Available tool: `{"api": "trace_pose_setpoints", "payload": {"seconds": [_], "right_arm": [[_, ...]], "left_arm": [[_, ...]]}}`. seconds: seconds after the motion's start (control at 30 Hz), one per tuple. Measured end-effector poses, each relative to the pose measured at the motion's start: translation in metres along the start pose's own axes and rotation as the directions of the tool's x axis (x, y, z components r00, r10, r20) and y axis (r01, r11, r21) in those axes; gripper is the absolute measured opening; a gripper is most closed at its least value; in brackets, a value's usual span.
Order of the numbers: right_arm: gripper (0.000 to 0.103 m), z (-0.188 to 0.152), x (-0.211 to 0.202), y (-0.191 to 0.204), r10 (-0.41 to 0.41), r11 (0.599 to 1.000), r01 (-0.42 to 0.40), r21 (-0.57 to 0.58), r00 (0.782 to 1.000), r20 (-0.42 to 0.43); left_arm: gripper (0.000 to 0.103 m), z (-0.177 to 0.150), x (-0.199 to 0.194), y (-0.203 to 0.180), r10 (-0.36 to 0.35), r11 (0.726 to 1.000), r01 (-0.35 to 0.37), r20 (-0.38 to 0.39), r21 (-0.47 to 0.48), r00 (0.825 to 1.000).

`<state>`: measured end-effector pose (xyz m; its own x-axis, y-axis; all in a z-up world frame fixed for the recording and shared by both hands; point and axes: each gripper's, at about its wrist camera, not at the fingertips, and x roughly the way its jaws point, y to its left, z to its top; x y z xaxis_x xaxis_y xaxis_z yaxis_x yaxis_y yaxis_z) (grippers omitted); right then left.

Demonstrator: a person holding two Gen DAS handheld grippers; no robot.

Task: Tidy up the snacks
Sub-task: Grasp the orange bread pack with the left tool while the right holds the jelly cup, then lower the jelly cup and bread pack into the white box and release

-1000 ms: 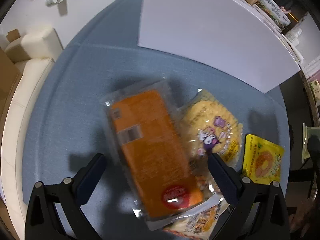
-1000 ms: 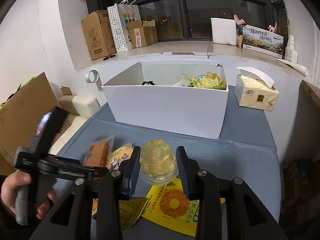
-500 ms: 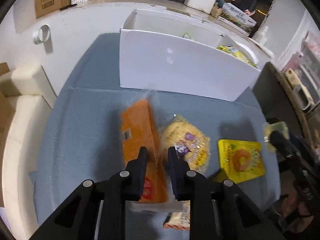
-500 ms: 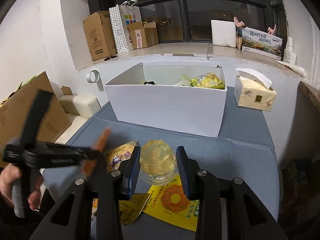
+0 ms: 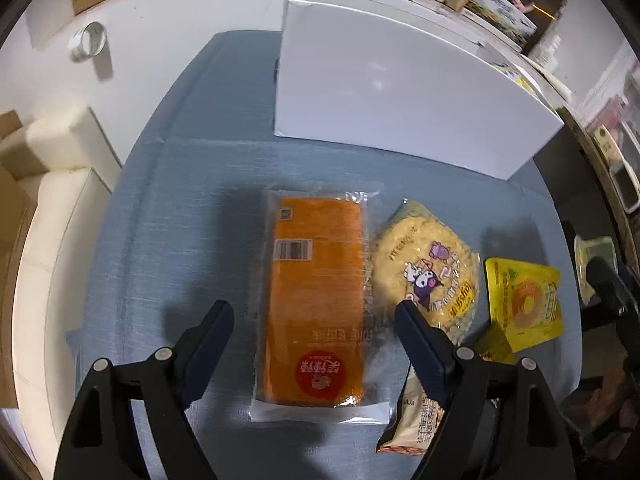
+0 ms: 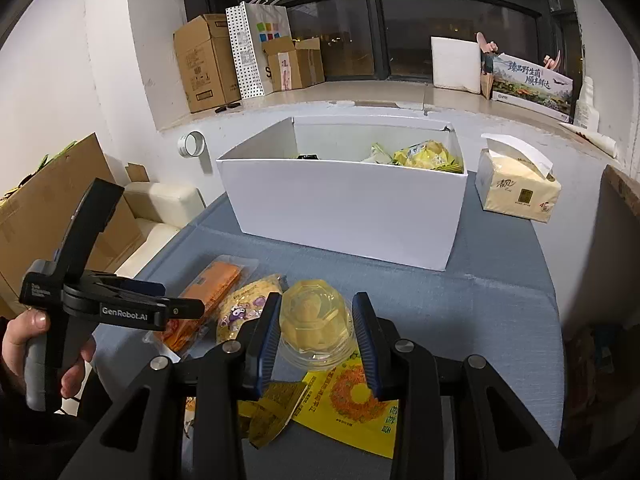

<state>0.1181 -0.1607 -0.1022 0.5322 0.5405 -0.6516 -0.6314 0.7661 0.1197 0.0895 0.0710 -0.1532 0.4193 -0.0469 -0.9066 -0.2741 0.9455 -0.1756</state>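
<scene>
My left gripper (image 5: 314, 316) is open above the orange snack pack (image 5: 316, 300), one finger on each side of it; the pack lies flat on the blue table. It also shows in the right wrist view (image 6: 208, 300). My right gripper (image 6: 316, 320) is shut on a clear jelly cup (image 6: 316, 328) and holds it above a yellow pouch (image 6: 352, 408). A round yellow cartoon-print snack (image 5: 430, 268) lies right of the orange pack. The white box (image 6: 344, 208) with several snacks inside stands behind.
A yellow pouch (image 5: 524, 304) and a small tan packet (image 5: 416, 424) lie at the table's right and front. A tissue pack (image 6: 518, 184) stands right of the box. A white sofa (image 5: 48, 184) and cardboard (image 6: 48, 208) are left of the table.
My left gripper, shut half a second ago, has opened and now straddles the orange pack, which lies flat. The right gripper still holds the jelly cup in about the same place.
</scene>
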Motion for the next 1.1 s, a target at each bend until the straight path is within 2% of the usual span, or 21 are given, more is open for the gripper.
{"api": "trace_pose_setpoints", "payload": {"seconds": [0.07,0.17,0.23,0.3,0.33,0.43,0.5,0.57,0.7,0.8,0.93,1.1], "right_arm": [[0.039,0.0,0.001,-0.001,0.0,1.0,0.0,0.003,1.0,0.0],[0.039,-0.001,0.001,0.0,0.001,1.0,-0.001,0.002,1.0,-0.002],[0.039,-0.002,0.001,0.001,0.001,1.0,-0.001,0.0,1.0,-0.004],[0.039,-0.003,0.001,0.0,0.001,1.0,-0.001,0.001,1.0,-0.007],[0.039,-0.003,0.002,0.0,0.0,1.0,0.0,0.004,1.0,-0.009],[0.039,-0.004,0.003,0.0,0.002,1.0,-0.001,0.007,1.0,-0.013],[0.039,-0.005,0.003,0.001,0.002,1.0,-0.002,0.006,1.0,-0.013],[0.039,-0.004,0.002,0.002,0.001,1.0,-0.001,0.004,1.0,-0.012],[0.039,-0.004,0.002,0.004,-0.001,1.0,0.001,0.0,1.0,-0.011],[0.039,-0.004,0.001,0.005,-0.004,1.0,0.004,-0.003,1.0,-0.009],[0.039,0.0,-0.003,0.006,-0.006,1.0,0.007,-0.008,1.0,0.005],[0.039,0.026,-0.007,0.003,0.013,1.0,-0.012,-0.008,0.999,0.033]], "left_arm": [[0.091,-0.002,0.004,-0.006,0.021,1.0,-0.02,-0.018,0.017,1.0],[0.091,-0.002,0.024,-0.01,0.034,0.999,-0.033,-0.062,0.02,0.997],[0.092,-0.003,0.025,-0.012,0.049,0.998,-0.049,-0.03,0.03,0.998],[0.088,-0.004,0.025,-0.017,0.094,0.995,-0.093,-0.014,0.048,0.996],[0.079,-0.005,0.024,-0.021,0.141,0.988,-0.14,-0.006,0.066,0.99],[0.065,-0.003,0.017,-0.016,0.119,0.992,-0.119,0.008,0.048,0.993],[0.057,-0.002,0.008,-0.011,0.062,0.998,-0.063,0.029,0.03,0.998],[0.057,-0.002,-0.002,-0.011,0.067,0.997,-0.069,0.056,0.039,0.996],[0.057,-0.007,-0.026,-0.014,0.029,0.999,-0.033,0.113,0.037,0.993],[0.057,-0.009,-0.057,-0.019,-0.011,0.997,-0.002,0.189,0.071,0.982],[0.058,0.001,-0.098,-0.035,-0.033,0.991,-0.006,0.297,0.132,0.954],[0.058,0.042,-0.129,-0.037,-0.076,0.986,0.015,0.365,0.166,0.928]]}}
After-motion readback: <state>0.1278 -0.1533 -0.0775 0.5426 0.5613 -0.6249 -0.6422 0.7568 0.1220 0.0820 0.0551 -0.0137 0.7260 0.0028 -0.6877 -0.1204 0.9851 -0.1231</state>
